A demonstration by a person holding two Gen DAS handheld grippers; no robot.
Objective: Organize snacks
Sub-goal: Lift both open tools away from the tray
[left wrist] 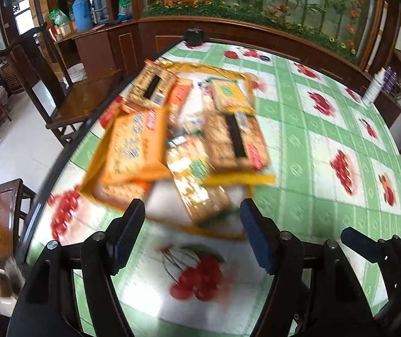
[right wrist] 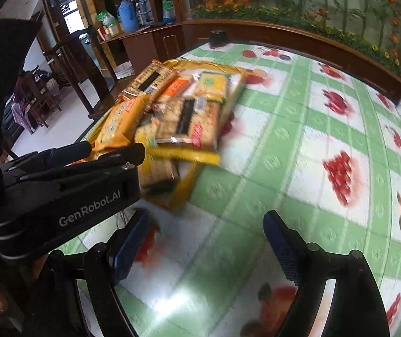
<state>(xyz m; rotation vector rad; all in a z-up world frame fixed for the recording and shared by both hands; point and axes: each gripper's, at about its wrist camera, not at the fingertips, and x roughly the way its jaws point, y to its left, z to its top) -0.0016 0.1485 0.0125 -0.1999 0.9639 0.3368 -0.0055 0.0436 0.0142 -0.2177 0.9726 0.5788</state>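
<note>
Green-and-white checked oilcloth printed with cherries and other red fruit covers the round table [left wrist: 327,129] where your snacks wait: a heap of biscuit packets [left wrist: 189,129] piled in and on a shallow golden tray [left wrist: 223,68] toward the table's far left edge, blurred in both views. An orange packet [left wrist: 136,146] lies at the heap's left side, a brown cracker packet with a dark stripe [left wrist: 235,140] at its right, and a yellow packet [left wrist: 228,95] sits behind that. Your left gripper [left wrist: 192,233] hovers over the cloth just short of the pile, its blue-padded fingers [left wrist: 252,230] spread apart with nothing between them but a printed cherry cluster below. Your right gripper [right wrist: 206,241] hangs over bare cloth to the right of the heap, likewise released and carrying nothing; from its camera, your left tool's black body, lettered GenRobot.AI, crosses the left of the frame with its fingers reaching toward the tray's near edge. A small black object [left wrist: 195,36] stands at the table's far rim, dark wooden chairs [left wrist: 68,92] stand at the left, and a wooden cabinet with a painted flower panel [left wrist: 256,2] rises behind.
</note>
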